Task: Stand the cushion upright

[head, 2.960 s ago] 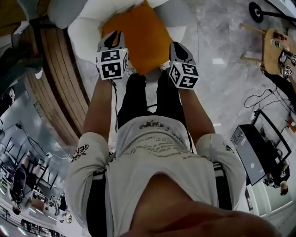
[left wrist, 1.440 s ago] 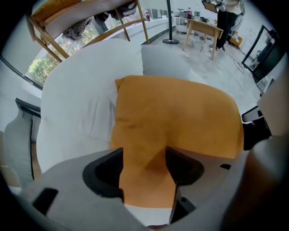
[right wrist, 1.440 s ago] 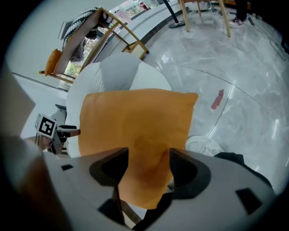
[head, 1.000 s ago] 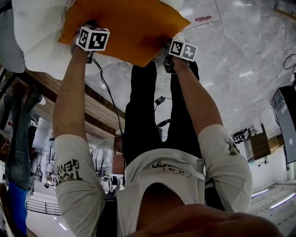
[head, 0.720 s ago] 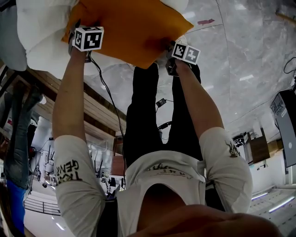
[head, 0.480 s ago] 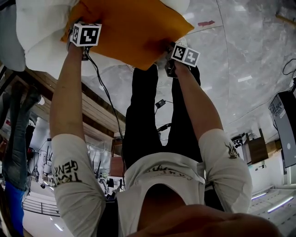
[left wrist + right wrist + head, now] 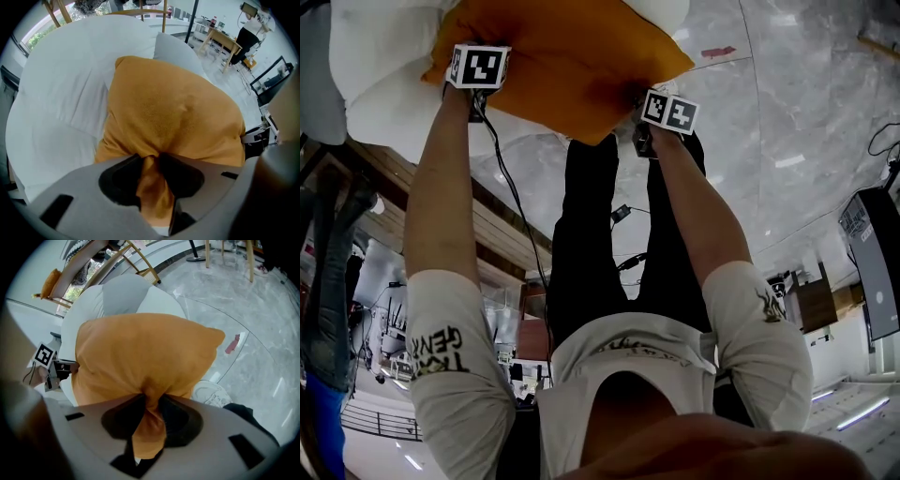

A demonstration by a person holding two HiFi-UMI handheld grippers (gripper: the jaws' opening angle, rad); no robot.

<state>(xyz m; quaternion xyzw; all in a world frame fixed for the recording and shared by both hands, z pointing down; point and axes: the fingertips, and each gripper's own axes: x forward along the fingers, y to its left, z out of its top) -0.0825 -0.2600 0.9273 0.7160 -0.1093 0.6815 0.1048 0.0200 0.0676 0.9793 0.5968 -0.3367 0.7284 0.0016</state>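
Cushion (image 7: 572, 56) pinched in just-closing left tongs (image 7: 151, 161), right tongs (image 7: 151, 404).

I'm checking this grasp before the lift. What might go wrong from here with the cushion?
1. The left gripper and right gripper have both just been closing, each on only a thin fold of the orange cushion; the fabric may slip out on lifting.
2. The white seat under it looks soft and rounded, so the cushion may flop over once stood up.
3. Its near edge appears to overhang the marble floor; it could slide off.
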